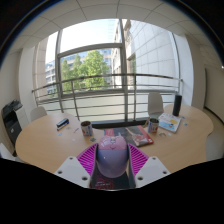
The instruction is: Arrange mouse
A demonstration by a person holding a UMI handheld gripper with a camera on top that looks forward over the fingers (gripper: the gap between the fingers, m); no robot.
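Big windows with buildings and trees outside sit behind the round wooden table (40, 140) I'm working over. My gripper (111, 168) has the mouse (111, 150) clamped between its pink pads (88, 158), fingers drawn in narrow on both sides of it. Beyond the mouse there's a cup (86, 128), and off to its right some magazines (140, 136) and a book (168, 123).
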